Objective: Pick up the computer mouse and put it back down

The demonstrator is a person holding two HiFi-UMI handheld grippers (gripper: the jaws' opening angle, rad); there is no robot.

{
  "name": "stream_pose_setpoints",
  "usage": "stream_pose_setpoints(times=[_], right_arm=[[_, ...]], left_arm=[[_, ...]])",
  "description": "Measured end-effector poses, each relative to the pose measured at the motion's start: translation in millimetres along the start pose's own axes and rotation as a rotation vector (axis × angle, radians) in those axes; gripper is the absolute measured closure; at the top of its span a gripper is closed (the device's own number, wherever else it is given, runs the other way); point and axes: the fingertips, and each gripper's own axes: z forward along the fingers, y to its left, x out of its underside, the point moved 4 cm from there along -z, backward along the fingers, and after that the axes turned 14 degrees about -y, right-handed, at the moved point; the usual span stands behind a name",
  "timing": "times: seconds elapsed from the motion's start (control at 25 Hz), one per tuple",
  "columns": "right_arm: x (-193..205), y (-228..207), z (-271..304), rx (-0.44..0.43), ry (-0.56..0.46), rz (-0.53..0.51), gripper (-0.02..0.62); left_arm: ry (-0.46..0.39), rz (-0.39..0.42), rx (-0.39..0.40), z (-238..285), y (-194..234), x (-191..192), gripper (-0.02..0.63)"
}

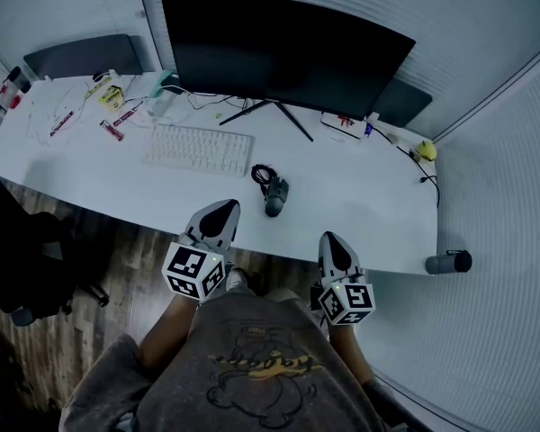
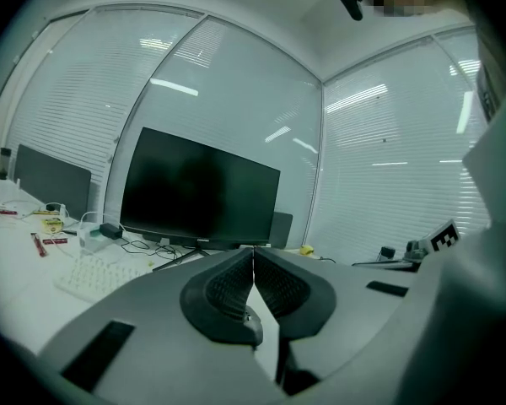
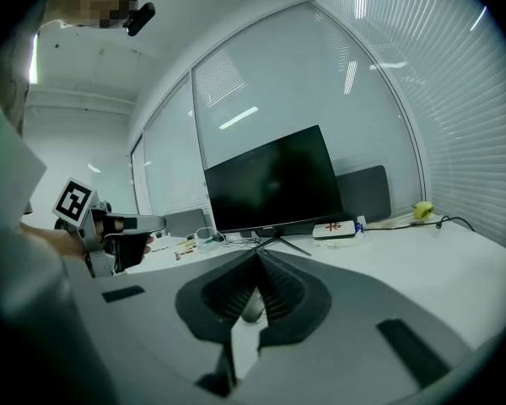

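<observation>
left gripper (image 1: 222, 208) and right gripper (image 1: 331, 239): jaws pressed together, empty; computer mouse (image 1: 275, 196) lies on the desk (image 1: 90, 176).

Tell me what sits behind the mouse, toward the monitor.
Right behind the mouse lies a coiled black cable. Further back are the monitor's stand legs on bare desk. The screen covers whatever lies beyond it.
</observation>
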Motion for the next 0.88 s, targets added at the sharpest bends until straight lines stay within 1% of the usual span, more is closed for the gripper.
stream_pose_setpoints(times=[0.12, 0.24, 0.48, 0.72, 0.76, 0.8, 0.88], right_arm=[[-6, -10, 7, 0.012, -0.004, 0.001, 0.589], [-9, -20, 14, 0.005, -0.002, 0.0, 0.589], [-16, -33, 31, -0.044, 0.012, 0.008, 0.589], [-18, -36, 46, -0.088, -0.001, 0.016, 0.589], [-17, -38, 47, -0.092, -0.002, 0.018, 0.589], [-17, -40, 49, -0.093, -0.002, 0.019, 0.589], [-15, -43, 50, -0.092, 0.002, 0.024, 0.589]], left_arm=[[0.012, -0.002, 0.004, 11, 0, 1, 0.586], [0.016, -0.004, 0.002, 20, -3, 4, 0.586], [0.007, 0.003, -0.041, 36, -9, 5, 0.586], [-0.01, 0.016, -0.068, 44, -8, 7, 0.583], [-0.007, 0.019, -0.069, 46, -8, 8, 0.561], [-0.004, 0.022, -0.069, 47, -9, 9, 0.518], [0.003, 0.026, -0.066, 51, -9, 11, 0.48]])
